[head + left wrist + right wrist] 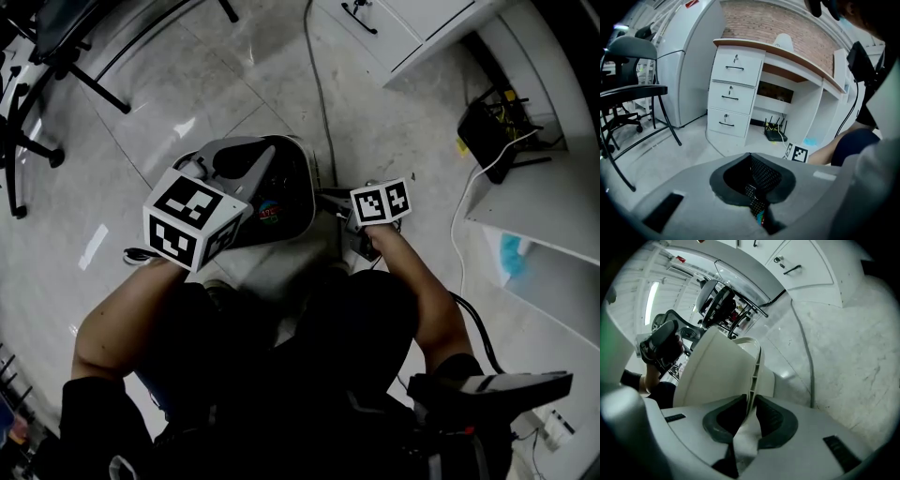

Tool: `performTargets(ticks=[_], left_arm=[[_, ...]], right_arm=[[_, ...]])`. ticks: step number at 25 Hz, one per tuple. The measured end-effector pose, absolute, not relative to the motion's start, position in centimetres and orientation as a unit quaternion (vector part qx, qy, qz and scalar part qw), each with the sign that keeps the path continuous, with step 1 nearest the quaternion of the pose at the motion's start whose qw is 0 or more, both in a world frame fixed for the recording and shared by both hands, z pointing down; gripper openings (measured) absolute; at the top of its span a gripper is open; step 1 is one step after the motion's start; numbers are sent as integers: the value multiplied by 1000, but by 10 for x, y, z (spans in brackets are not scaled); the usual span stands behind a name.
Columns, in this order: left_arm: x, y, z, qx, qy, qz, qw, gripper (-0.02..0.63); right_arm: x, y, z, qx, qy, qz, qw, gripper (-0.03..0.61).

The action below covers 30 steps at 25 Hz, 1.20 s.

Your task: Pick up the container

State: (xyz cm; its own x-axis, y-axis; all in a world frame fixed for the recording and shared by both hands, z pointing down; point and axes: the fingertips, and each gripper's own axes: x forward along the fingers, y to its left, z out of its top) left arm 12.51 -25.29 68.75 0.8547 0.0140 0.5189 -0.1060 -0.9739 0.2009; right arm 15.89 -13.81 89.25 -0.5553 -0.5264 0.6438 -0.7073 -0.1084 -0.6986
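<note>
Container (717, 371) rim clamped edge-on between right gripper (751, 416) pads, ready for lifting; left gripper (754, 185) squeezed fully together, seemingly empty.

Looks steeply down from the head to the floor (234, 84). Faces out low from the left gripper (754, 187) toward the drawers (733, 96), sharing the router (775, 134) with overhead. Sits tight against the container (717, 371) from the right gripper (749, 413).

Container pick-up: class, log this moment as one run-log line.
left gripper: shut | right gripper: shut on container rim | phase: grasp made
</note>
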Motion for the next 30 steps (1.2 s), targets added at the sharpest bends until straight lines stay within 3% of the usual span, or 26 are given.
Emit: performTargets(ticks=[6,11,16,23,30], left_arm=[[131,-238,690,955,0,265,135,11],[136,-228,704,950,11,270,157,11],[146,-225,707,954,35,288,81,11],[162,-228,696,957,43,284,39,11],[160,-252,694,960,9,274,54,11]], right_arm=[[170,-135,854,494,-667,552,79,66],[176,-139,832,535,-657,516,122,64],[182,-145,811,559,-651,490,155,64],[206,-169,776,580,-662,418,224,60],[215,-205,738,587,-681,329,289,57]])
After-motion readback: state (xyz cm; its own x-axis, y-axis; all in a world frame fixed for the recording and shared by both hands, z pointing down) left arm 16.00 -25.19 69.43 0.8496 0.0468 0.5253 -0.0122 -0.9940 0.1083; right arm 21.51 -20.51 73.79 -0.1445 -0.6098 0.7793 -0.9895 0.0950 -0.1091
